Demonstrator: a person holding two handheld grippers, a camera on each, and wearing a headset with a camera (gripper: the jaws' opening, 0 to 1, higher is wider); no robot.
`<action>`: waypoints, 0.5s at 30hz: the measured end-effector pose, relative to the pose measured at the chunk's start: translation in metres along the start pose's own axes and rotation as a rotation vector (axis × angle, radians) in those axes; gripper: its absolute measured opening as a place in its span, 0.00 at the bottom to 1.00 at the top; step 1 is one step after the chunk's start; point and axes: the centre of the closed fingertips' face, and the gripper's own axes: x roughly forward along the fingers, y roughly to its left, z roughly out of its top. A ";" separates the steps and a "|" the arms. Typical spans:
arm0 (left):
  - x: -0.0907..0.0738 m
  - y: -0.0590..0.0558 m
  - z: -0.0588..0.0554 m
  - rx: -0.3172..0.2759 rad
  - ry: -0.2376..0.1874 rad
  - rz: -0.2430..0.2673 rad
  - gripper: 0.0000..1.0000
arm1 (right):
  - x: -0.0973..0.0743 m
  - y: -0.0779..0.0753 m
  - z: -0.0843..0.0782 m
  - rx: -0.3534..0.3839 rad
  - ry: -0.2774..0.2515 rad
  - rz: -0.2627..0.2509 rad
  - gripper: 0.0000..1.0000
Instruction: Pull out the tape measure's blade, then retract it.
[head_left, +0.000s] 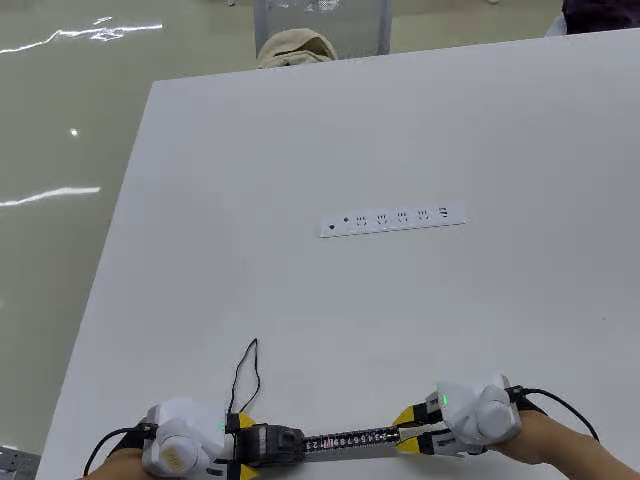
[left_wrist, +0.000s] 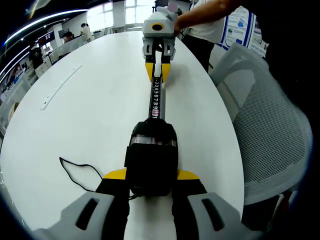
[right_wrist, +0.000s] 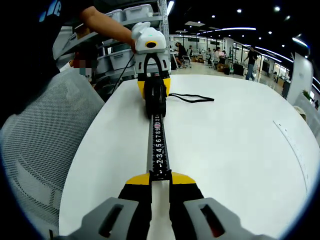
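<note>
Blade (head_left: 350, 438) lies left-right along near worktop (head_left: 300, 150) edge; left tongs (head_left: 240, 447) pinch the case (head_left: 272, 443), right tongs (head_left: 410, 430) pinch its tip, partly drawn.

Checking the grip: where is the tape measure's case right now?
Head view: the case sits at the table's near-left edge in the left tongs, its blade running to the right tongs.

An open-plan office: a long white worktable (head_left: 300, 150) with a white socket strip (head_left: 392, 220) mid-frame, a grey mesh swivel chair (right_wrist: 45, 135) at left, and people (right_wrist: 252, 60) under ceiling spotlights (right_wrist: 239, 10) at upper right.
</note>
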 end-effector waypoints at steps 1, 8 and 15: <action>0.000 0.000 0.000 0.000 0.000 0.000 0.28 | 0.000 0.000 0.000 -0.001 0.001 0.000 0.10; 0.000 0.000 0.000 0.000 0.000 -0.002 0.28 | -0.003 0.000 -0.002 0.001 0.003 0.000 0.10; 0.000 0.000 0.000 0.001 0.001 -0.003 0.28 | -0.006 0.001 -0.003 0.004 0.003 0.002 0.10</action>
